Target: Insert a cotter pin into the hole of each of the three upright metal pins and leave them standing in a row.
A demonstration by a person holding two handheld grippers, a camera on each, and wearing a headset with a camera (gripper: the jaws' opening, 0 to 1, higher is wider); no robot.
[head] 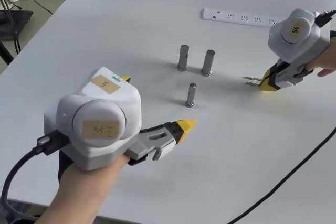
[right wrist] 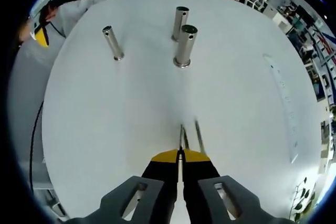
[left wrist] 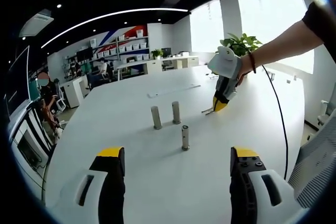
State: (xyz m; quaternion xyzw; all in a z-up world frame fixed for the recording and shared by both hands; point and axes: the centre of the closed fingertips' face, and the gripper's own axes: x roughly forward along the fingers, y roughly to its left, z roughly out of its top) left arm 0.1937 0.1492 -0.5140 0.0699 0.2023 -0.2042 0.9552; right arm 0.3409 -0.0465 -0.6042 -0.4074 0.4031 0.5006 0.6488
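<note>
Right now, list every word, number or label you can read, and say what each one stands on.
"54", second character unsure: yellow sticker on the round cap of the right gripper.
Faint handwriting, unreadable: top tan sticker on the left gripper.
Faint handwriting, unreadable: cap tan sticker on the same gripper's round cap.
Too small to read: green tag beside the top tan sticker.
No readable marking: power strip.

Upper right, the power strip [head: 239,17] disappears behind the right gripper [head: 262,83]; cotter pin [right wrist: 181,137], head buried between the jaws; holes in the metal pins [head: 190,94] too small to tell.
</note>
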